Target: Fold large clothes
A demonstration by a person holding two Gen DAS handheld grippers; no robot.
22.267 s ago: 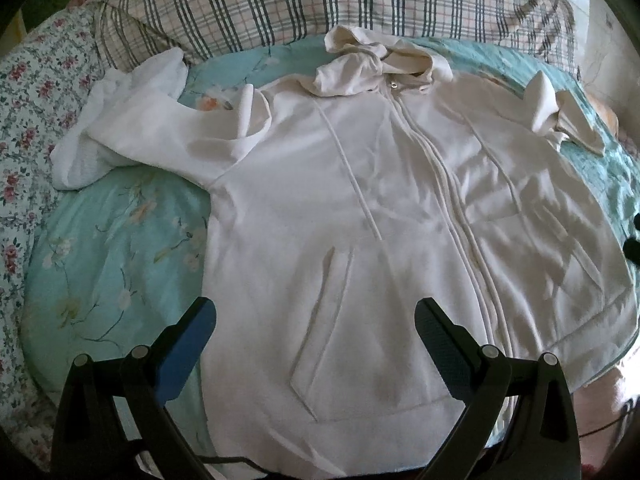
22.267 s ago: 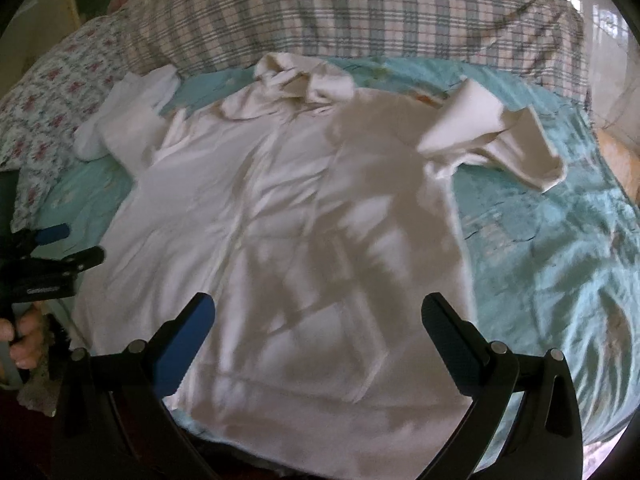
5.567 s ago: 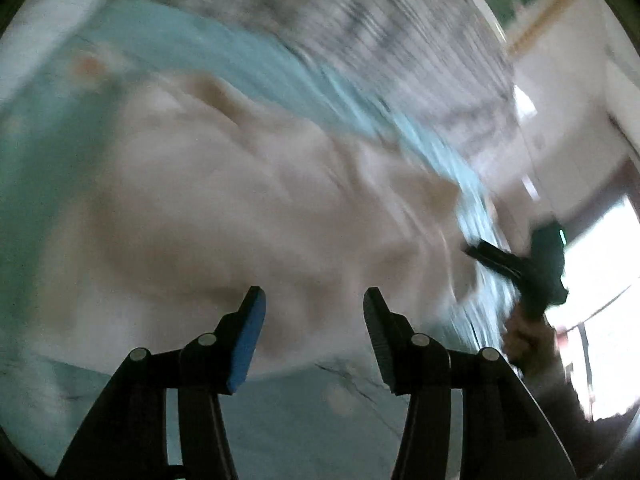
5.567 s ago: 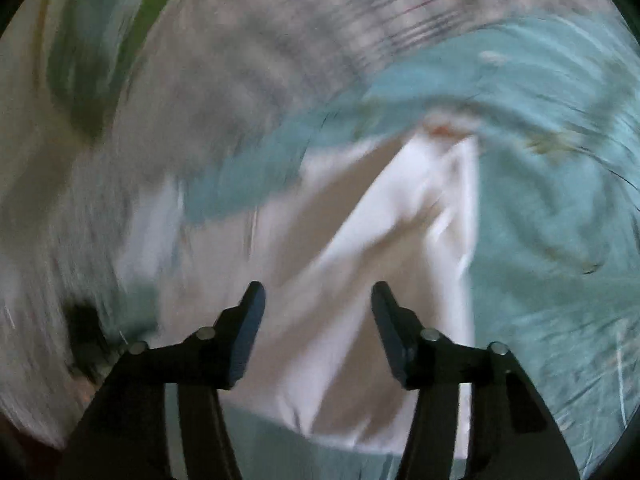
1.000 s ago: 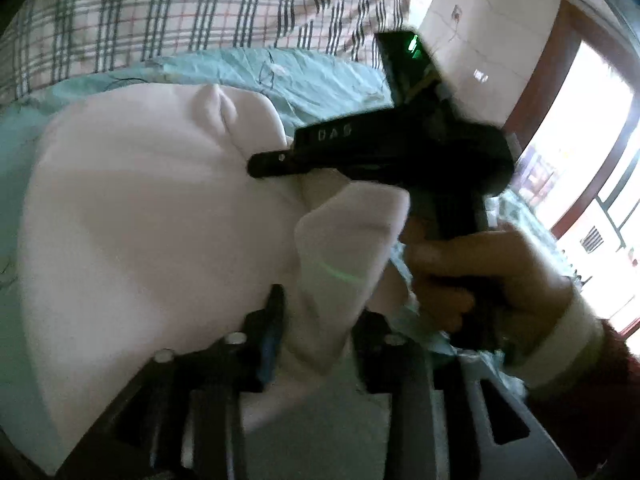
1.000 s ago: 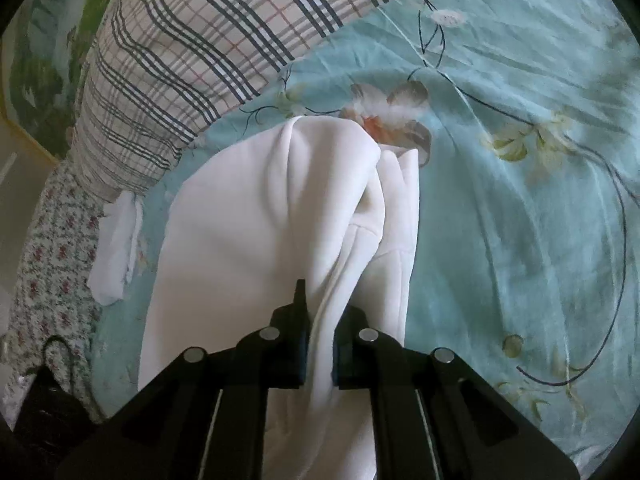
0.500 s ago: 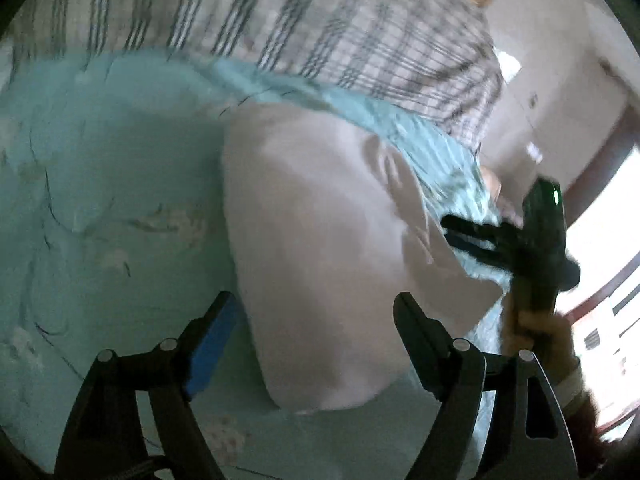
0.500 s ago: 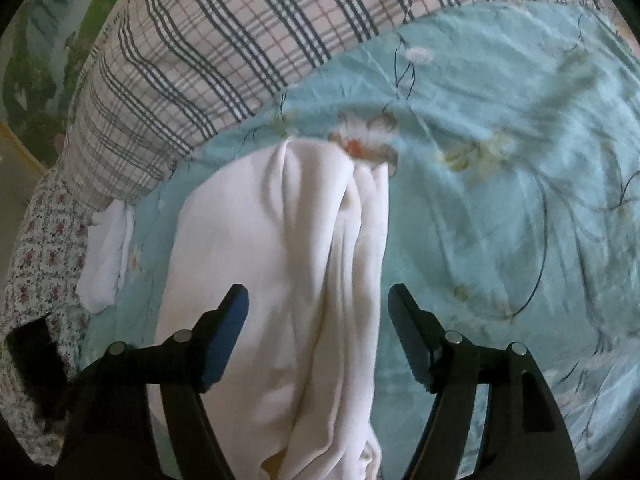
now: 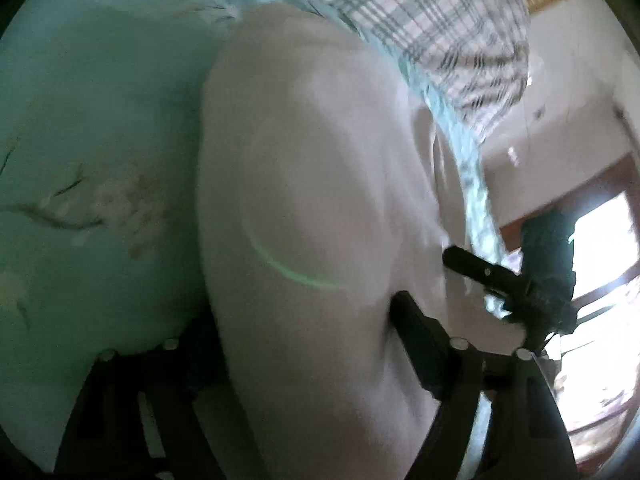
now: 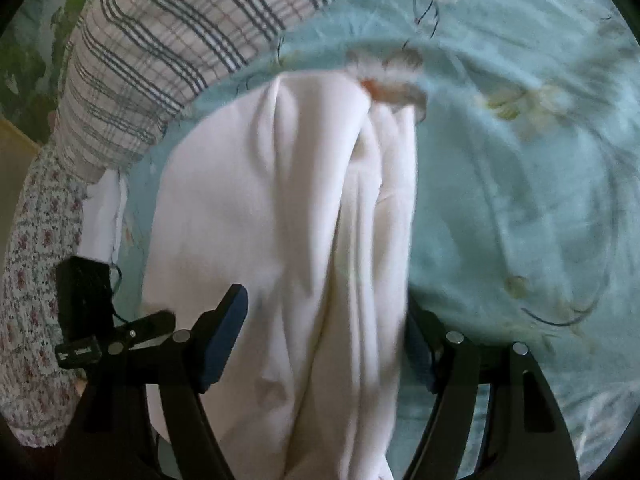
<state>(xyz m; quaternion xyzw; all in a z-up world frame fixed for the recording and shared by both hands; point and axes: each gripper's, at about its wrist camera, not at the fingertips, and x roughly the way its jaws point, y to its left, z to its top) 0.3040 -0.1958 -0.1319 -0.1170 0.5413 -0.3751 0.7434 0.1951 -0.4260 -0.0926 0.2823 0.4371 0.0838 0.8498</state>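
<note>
Cream fabric, the folded hoodie (image 10: 280, 240), is being shown lying on the bed (image 10: 520, 200), on its teal flowered sheet, with its far end reaching toward the checked pillow (image 10: 168, 52) at the head edge. A smaller white cloth (image 10: 102, 216) is being seen at the left edge of the bed, beside the floral bedding (image 10: 32, 280).

In the right wrist view, the right claw (image 10: 324, 344) is being held over the near end of the hoodie with its jaws set wide and now being drawn slightly together; the fabric is lying between them, but no pad is being pressed against it. The left claw is being glimpsed at the lower left of that view as a dark shape.

In the left wrist view, which is being blurred, the left claw (image 9: 296, 344) is being held over the hoodie (image 9: 312, 200) with its jaws wide and closing a little. The garment is bulging up between them and is hiding the left finger; the right finger (image 9: 420, 344) is lying against the cloth, though no grip is being shown. The right claw (image 9: 516, 280) is being seen beyond, at the hoodie's far side.
</note>
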